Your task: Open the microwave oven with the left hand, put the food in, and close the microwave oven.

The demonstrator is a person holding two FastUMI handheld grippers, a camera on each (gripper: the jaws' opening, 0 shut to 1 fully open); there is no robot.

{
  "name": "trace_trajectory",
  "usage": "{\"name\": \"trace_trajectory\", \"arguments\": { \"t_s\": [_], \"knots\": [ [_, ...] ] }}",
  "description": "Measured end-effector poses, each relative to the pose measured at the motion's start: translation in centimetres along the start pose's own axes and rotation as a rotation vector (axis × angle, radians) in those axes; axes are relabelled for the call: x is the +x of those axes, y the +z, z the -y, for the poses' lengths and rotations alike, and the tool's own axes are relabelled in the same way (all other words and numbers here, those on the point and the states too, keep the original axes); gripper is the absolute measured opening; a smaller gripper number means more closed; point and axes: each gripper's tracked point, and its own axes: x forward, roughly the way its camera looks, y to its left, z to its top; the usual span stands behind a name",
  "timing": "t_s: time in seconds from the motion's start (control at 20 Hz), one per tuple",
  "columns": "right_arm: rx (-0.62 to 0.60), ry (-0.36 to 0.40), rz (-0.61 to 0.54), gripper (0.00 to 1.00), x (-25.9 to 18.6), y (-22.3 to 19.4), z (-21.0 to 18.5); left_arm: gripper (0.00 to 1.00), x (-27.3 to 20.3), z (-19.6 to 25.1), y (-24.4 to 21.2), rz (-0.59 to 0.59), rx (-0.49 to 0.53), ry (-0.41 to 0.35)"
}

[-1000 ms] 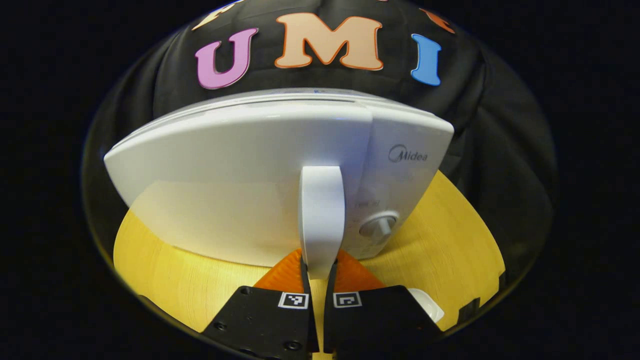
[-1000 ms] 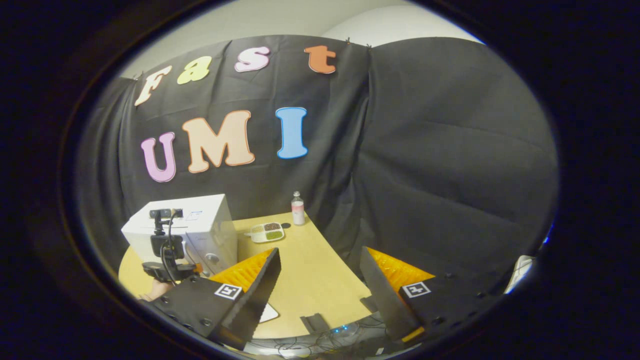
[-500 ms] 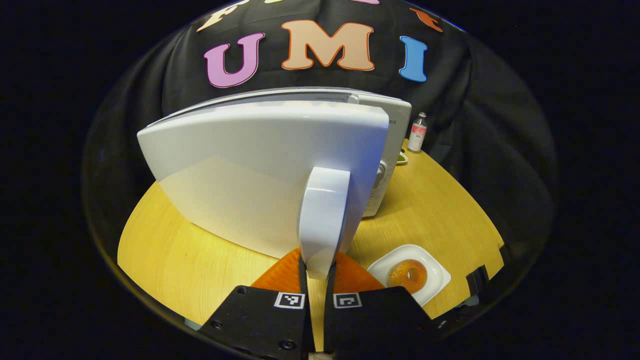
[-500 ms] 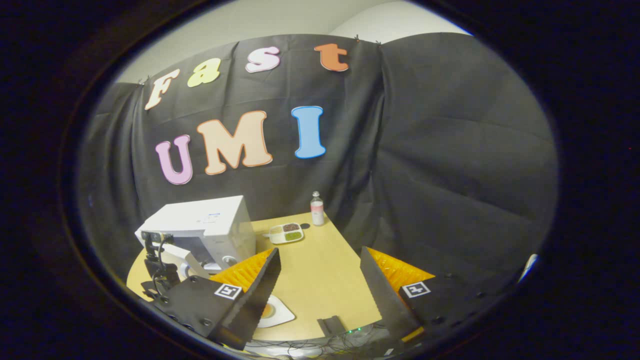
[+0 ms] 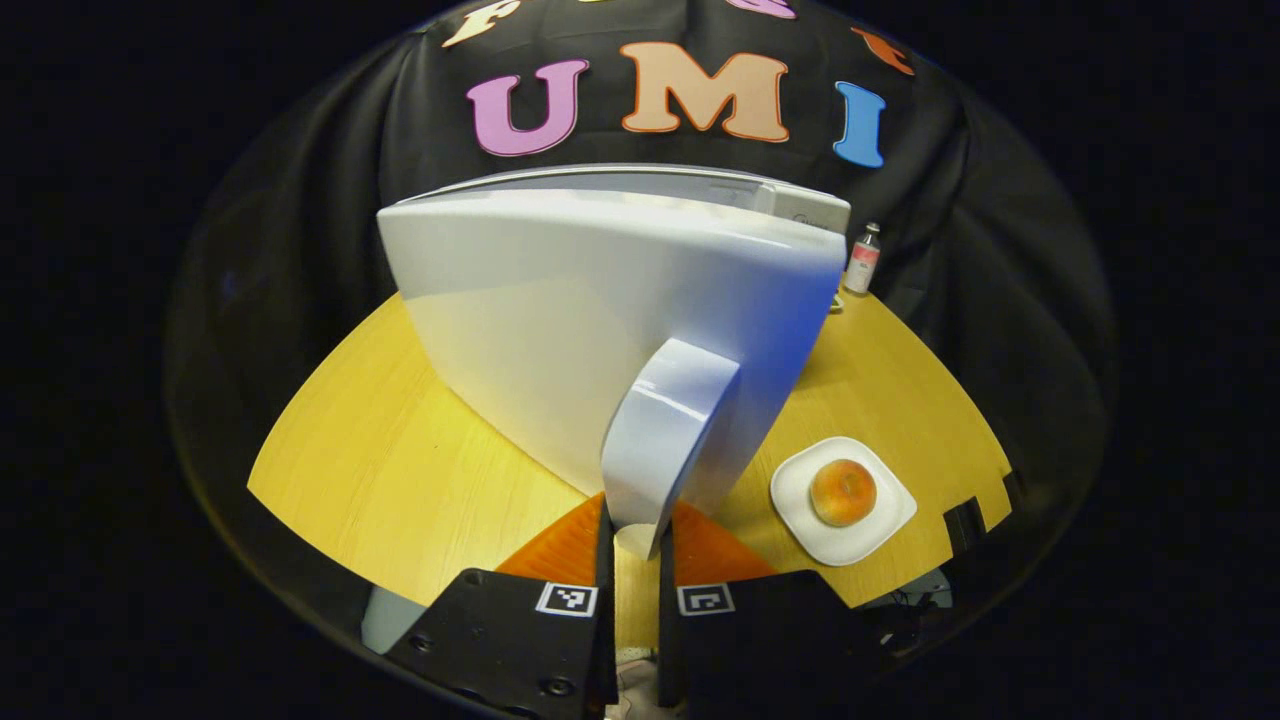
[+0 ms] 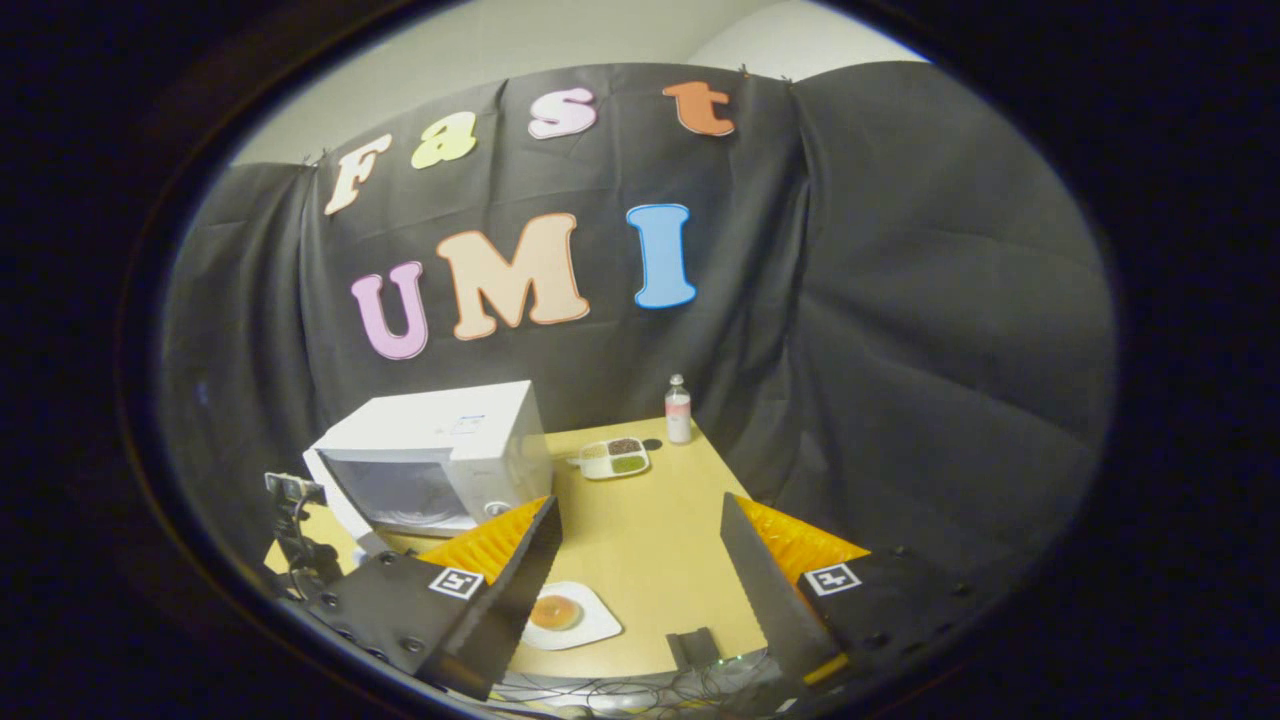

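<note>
The white microwave (image 6: 440,440) stands at the table's left with its door (image 5: 600,320) swung wide, so the cavity (image 6: 400,492) shows. My left gripper (image 5: 635,527) is shut on the lower end of the door handle (image 5: 665,430). That same gripper (image 6: 292,525) appears far off by the door's edge in the right gripper view. A glazed donut (image 5: 843,492) lies on a small white plate (image 5: 880,530) right of the door. My right gripper (image 6: 640,505) hangs open and empty high above the table, the donut (image 6: 556,611) below its left finger.
On the yellow table (image 6: 650,560), a divided dish (image 6: 615,458) with dark and green food sits behind the microwave's right side. A small bottle (image 6: 678,410) stands by the cloth wall. Cables and a dark clamp (image 6: 690,650) lie at the table's front edge.
The microwave door has swung from nearly closed to wide open, pulled by my left gripper on its handle. The donut plate has come into view. The right gripper shifted slightly, still open.
</note>
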Motion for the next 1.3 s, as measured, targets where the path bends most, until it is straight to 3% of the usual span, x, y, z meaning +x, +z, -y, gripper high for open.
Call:
{"name": "trace_trajectory", "arguments": {
  "t_s": [0.3,0.5,0.6,0.8,0.9,0.95,1.3],
  "knots": [
    [0.005,0.067,-0.007,0.96,1.0,-0.4,-2.7,0.2,-2.7,-5.2,-2.3,-0.015,-0.128,0.096],
    [-0.015,0.098,-0.004,0.96,1.6,-0.5,-4.2,0.43,-4.4,-8.6,-3.5,-0.008,-0.195,0.15],
    [-0.023,0.105,-0.009,0.96,2.0,-0.8,-4.9,0.63,-5.2,-10.2,-4.0,-0.009,-0.217,0.159],
    [-0.04,0.113,-0.015,0.96,2.7,-1.4,-6.4,0.61,-6.4,-13.0,-4.9,-0.005,-0.263,0.18],
    [-0.046,0.12,-0.025,0.96,3.1,-1.9,-7.6,0.68,-7.1,-14.1,-5.3,-0.004,-0.288,0.179],
    [-0.05,0.126,-0.032,0.96,3.3,-2.2,-8.2,0.64,-7.4,-14.9,-5.5,-0.003,-0.306,0.175],
    [-0.071,0.172,-0.111,0.97,4.4,-6.1,-13.4,0.66,-8.8,-19.2,-6.5,-0.003,-0.383,0.15]
  ]
}}
